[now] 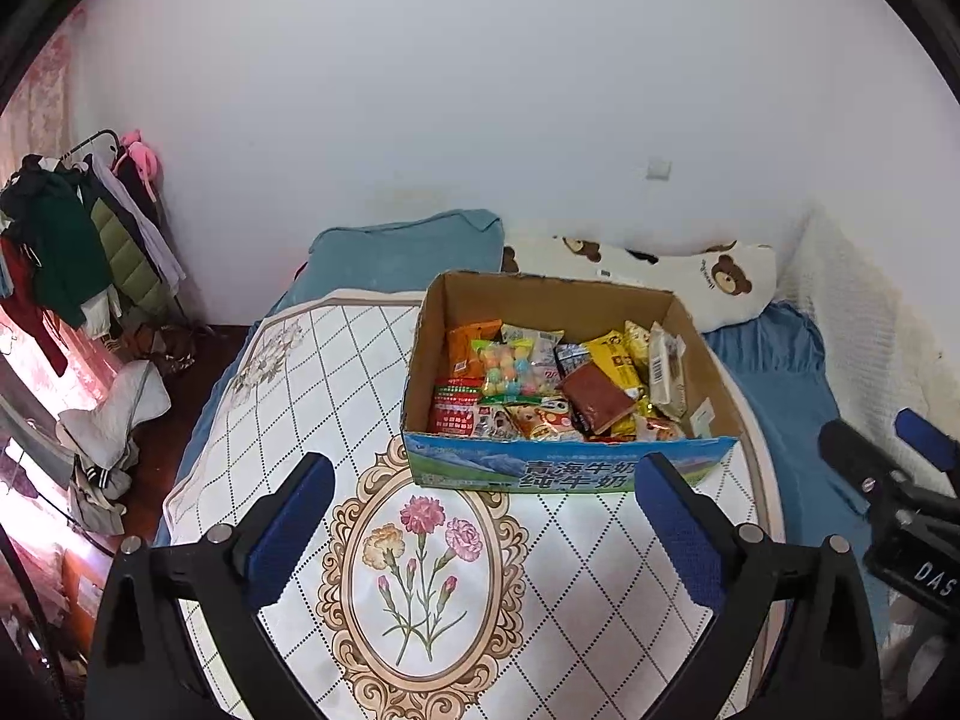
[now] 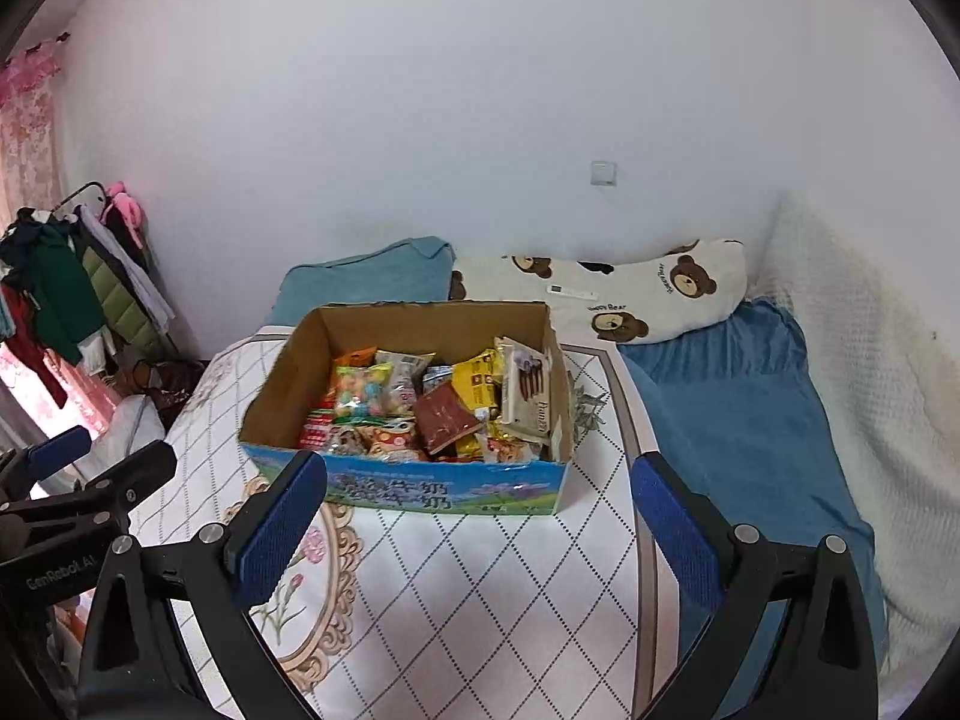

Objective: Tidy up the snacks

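Note:
A cardboard box (image 1: 423,354) with a blue printed front stands on a floral patterned board (image 1: 288,396). It is full of several snack packets (image 1: 540,384), with a brown packet (image 1: 597,399) on top. My left gripper (image 1: 483,480) is open and empty, just in front of the box's front wall. My right gripper (image 2: 480,492) is open and empty, in front of the same box (image 2: 288,378), whose snacks (image 2: 432,402) show inside. The right gripper also shows at the right edge of the left wrist view (image 1: 888,450). The left gripper shows at the left edge of the right wrist view (image 2: 84,468).
The board (image 2: 480,588) lies on a bed with a blue sheet (image 2: 732,408). A blue pillow (image 1: 408,252) and a bear-print pillow (image 1: 720,282) lie behind the box. A white blanket (image 2: 858,360) is at the right. A clothes rack (image 1: 78,228) stands at the left.

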